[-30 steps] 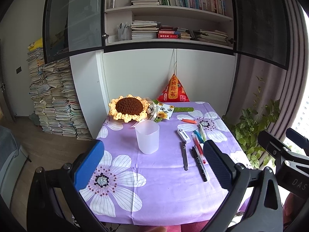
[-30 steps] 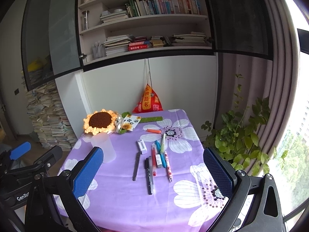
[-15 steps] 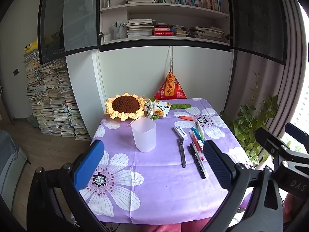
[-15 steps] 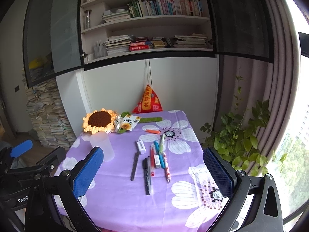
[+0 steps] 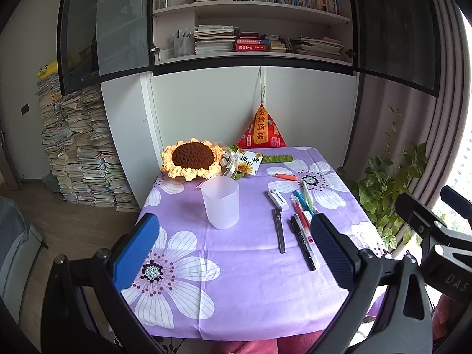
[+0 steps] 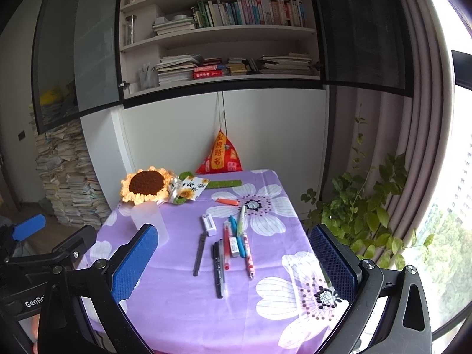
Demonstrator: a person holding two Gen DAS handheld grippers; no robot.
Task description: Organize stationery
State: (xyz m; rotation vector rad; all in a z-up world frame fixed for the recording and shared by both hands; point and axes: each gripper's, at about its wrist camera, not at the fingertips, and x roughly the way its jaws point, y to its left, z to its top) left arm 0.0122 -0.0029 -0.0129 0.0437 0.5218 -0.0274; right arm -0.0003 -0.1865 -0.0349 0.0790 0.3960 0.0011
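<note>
Both grippers drawn back from table a little over last second, view wider now. Left gripper spread wide, holding nothing. Right gripper likewise agape, empty. Frosted cup upright on purple cloth, nothing visible inside. Pens lie loose in cluster right of cup, well apart; black marker nearest front edge. Nothing lifted yet; sorting looks unstarted, approach pending.
</note>
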